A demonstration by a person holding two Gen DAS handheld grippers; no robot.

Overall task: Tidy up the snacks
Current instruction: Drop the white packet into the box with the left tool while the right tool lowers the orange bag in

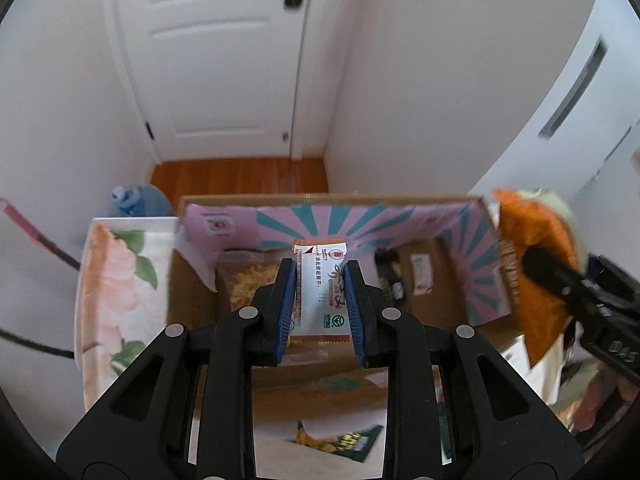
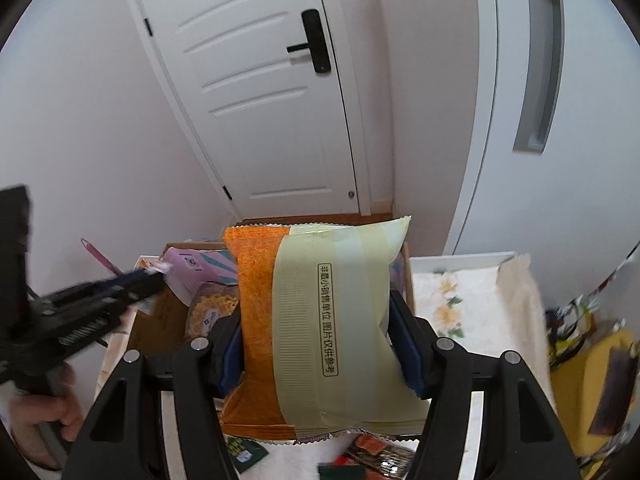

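My left gripper (image 1: 320, 280) is shut on a small white and orange snack sachet (image 1: 320, 296) and holds it over the open cardboard box (image 1: 320, 216) with the pink and teal lining. My right gripper (image 2: 316, 320) is shut on a large orange and pale green snack bag (image 2: 320, 328), held just right of the box; the bag also shows in the left wrist view (image 1: 536, 248). The left gripper shows blurred in the right wrist view (image 2: 132, 284). A clear bag of yellow snacks (image 1: 248, 280) and small dark items (image 1: 390, 272) lie in the box.
A floral cloth covers the table (image 1: 116, 280). More snack packets lie in front of the box (image 2: 372, 452), (image 1: 340, 440). A yellow pack (image 2: 588, 384) sits at the right. A blue water jug (image 1: 136, 200) stands behind. A white door and walls are close behind.
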